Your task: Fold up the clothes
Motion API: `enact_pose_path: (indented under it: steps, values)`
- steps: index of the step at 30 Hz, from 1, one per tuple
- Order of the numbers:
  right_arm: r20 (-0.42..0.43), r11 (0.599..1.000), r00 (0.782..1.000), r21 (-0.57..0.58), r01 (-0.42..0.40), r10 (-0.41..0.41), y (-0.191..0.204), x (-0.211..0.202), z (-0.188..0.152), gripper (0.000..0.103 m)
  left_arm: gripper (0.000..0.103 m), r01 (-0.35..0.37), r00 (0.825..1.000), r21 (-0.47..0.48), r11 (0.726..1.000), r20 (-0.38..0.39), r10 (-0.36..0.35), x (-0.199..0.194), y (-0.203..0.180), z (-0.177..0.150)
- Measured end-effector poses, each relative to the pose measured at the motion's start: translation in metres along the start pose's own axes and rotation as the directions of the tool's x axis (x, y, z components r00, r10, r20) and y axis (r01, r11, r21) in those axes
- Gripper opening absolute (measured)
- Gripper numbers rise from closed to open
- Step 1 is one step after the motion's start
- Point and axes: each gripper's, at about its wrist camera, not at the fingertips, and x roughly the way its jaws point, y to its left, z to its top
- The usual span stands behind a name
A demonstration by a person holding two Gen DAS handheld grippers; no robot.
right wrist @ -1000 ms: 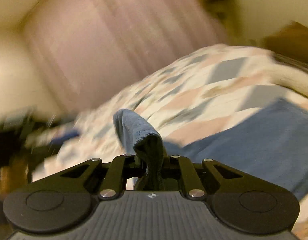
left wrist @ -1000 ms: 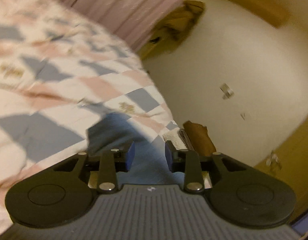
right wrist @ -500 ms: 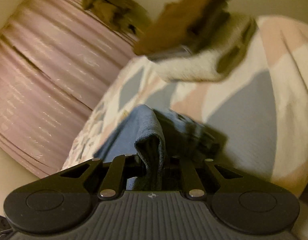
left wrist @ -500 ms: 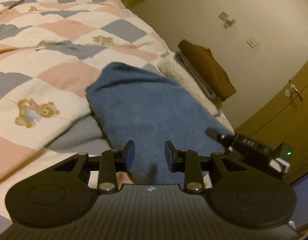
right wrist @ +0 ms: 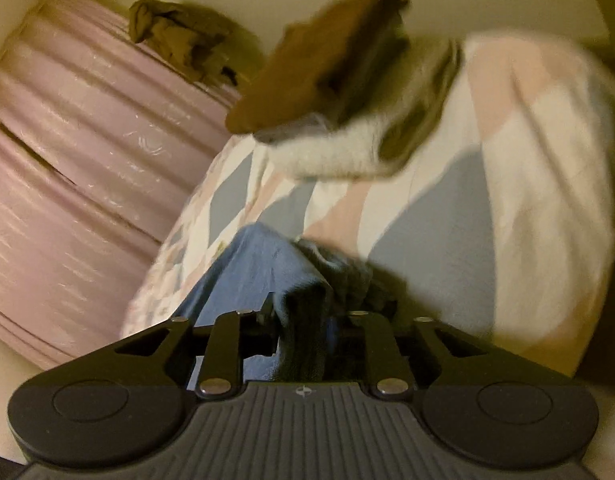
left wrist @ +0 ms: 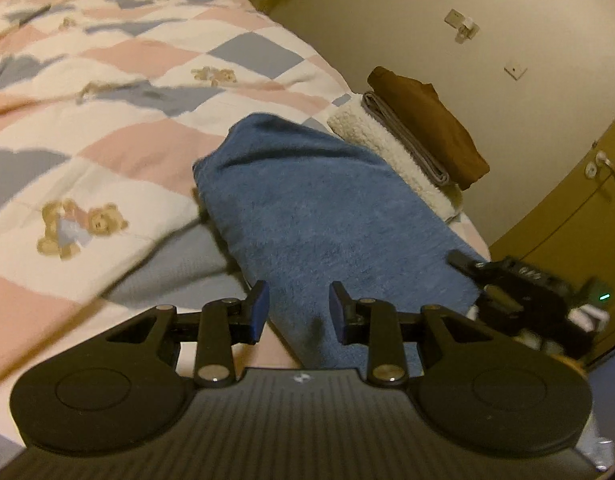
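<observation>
While the blue garment (left wrist: 319, 216) lies folded on the patchwork quilt (left wrist: 119, 148) of the bed, near its edge, the left tongs (left wrist: 298, 312) are held just above its near end with a clear gap between the two blue pads (left wrist: 258, 310), and nothing is gripped between them. No contact between the pads and the cloth can be made out. At the far side of the blue garment, touching or just beside it, a stack of folded clothes is seen: a cream fleece piece (left wrist: 391, 152) at the bottom, a thin grey layer (left wrist: 407, 140) above it, and a brown garment (left wrist: 427, 124) on top. In the left wrist view the right tongs (left wrist: 519, 292) are seen at the right-hand edge of the blue garment, with a small green light showing on their body.

In the right wrist view, which is blurred, the right tongs (right wrist: 303, 320) are closed onto a bunched fold of the blue garment (right wrist: 247, 272), the cloth being pinched between the fingers and rising as a dark ridge from them. Beyond, the stack of folded clothes (right wrist: 331, 92) is seen on the quilt (right wrist: 487, 208), and pink curtains (right wrist: 67, 160) fill the left of that view. A pale wall (left wrist: 407, 20) and a yellow-brown door with a handle (left wrist: 599, 164) are seen behind the bed.
</observation>
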Motion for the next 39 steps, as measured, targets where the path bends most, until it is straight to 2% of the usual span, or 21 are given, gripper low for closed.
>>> enact_pose_path:
  steps: [1,2,3,5,6,8,10,12,17,21,25,26,27,28,29,31,32,35,37,39]
  values:
    - [0.047,0.996,0.997,-0.068,0.06,-0.057,0.012,-0.007,-0.001,0.04,0.026,-0.007,1.0,0.02,1.0,0.009,0.007,0.001,-0.003,0.001]
    - [0.113,0.978,0.985,-0.146,0.146,-0.13,0.024,-0.015,-0.003,0.048,0.026,-0.014,1.0,0.041,0.999,0.017,0.013,0.003,-0.006,0.003]
    - [0.178,0.951,0.97,-0.23,0.207,-0.168,0.037,-0.019,-0.006,0.05,0.026,-0.021,1.0,0.063,0.998,0.024,0.02,0.005,-0.009,0.003]
    - [0.26,0.894,0.955,-0.381,0.235,-0.14,0.06,-0.022,-0.016,0.05,0.026,-0.033,0.999,0.107,0.994,0.028,0.03,0.011,-0.017,0.002]
    - [0.273,0.863,0.956,-0.452,0.227,-0.108,0.07,-0.022,-0.022,0.049,0.026,-0.029,0.999,0.126,0.992,0.03,0.025,0.014,-0.021,0.001]
    - [0.228,0.801,0.973,-0.576,0.166,-0.038,0.079,-0.012,-0.038,0.035,0.027,-0.018,0.999,0.16,0.987,0.034,0.012,0.019,-0.028,-0.004]
    - [0.188,0.74,0.98,-0.65,0.175,-0.066,0.074,0.007,-0.054,0.031,0.027,-0.016,0.999,0.184,0.983,0.037,0.009,0.024,-0.033,-0.009]
    - [0.163,0.721,0.977,-0.66,0.213,-0.14,0.054,0.028,-0.065,0.024,0.027,-0.017,0.999,0.199,0.98,0.039,0.009,0.029,-0.035,-0.01]
    - [0.143,0.79,0.981,-0.583,0.189,-0.129,0.02,0.039,-0.067,0.022,0.026,-0.003,0.999,0.228,0.974,0.045,-0.007,0.046,-0.037,0.018]
    - [0.137,0.784,0.983,-0.595,0.177,-0.118,0.018,0.036,-0.068,0.022,0.026,0.005,0.997,0.291,0.957,0.067,-0.026,0.074,-0.046,0.054]
    - [0.138,0.789,0.985,-0.592,0.164,-0.101,0.014,0.038,-0.069,0.021,0.022,0.012,1.0,0.24,0.971,0.009,-0.015,0.125,-0.017,0.091]
    - [0.137,0.788,0.986,-0.595,0.162,-0.1,0.014,0.039,-0.069,0.021,0.016,-0.003,1.0,0.223,0.975,-0.003,0.004,0.138,-0.007,0.098]
    - [0.132,0.785,0.986,-0.598,0.163,-0.103,0.015,0.04,-0.068,0.021,0.01,-0.053,0.998,0.199,0.979,-0.011,0.056,0.149,0.003,0.103]
    - [0.126,0.784,0.986,-0.599,0.16,-0.105,0.015,0.04,-0.067,0.021,0.009,-0.117,0.992,0.174,0.978,-0.022,0.123,0.159,0.014,0.108]
    - [0.117,0.786,0.987,-0.599,0.155,-0.106,0.016,0.04,-0.065,0.021,0.005,-0.152,0.987,0.145,0.978,-0.035,0.158,0.165,0.024,0.111]
    - [0.083,0.795,0.991,-0.592,0.136,-0.108,0.016,0.039,-0.058,0.022,0.004,-0.128,0.991,0.067,0.989,-0.03,0.13,0.155,0.037,0.11]
    - [0.059,0.799,0.992,-0.588,0.123,-0.109,0.017,0.038,-0.053,0.022,0.005,-0.102,0.995,0.058,0.993,0.006,0.102,0.14,0.036,0.107]
    - [-0.002,0.826,0.995,-0.557,0.08,-0.097,0.026,0.029,-0.032,0.022,0.012,-0.091,0.989,0.11,0.99,0.127,0.077,0.088,0.021,0.087]
    - [0.03,0.842,0.998,-0.537,0.058,-0.05,0.032,0.019,-0.026,0.026,0.012,-0.051,0.984,0.135,0.99,0.179,0.026,0.057,0.008,0.066]
    - [0.042,0.83,0.998,-0.554,0.058,-0.042,0.035,0.017,-0.029,0.027,0.015,0.009,0.982,0.167,0.986,0.182,-0.04,0.038,-0.007,0.038]
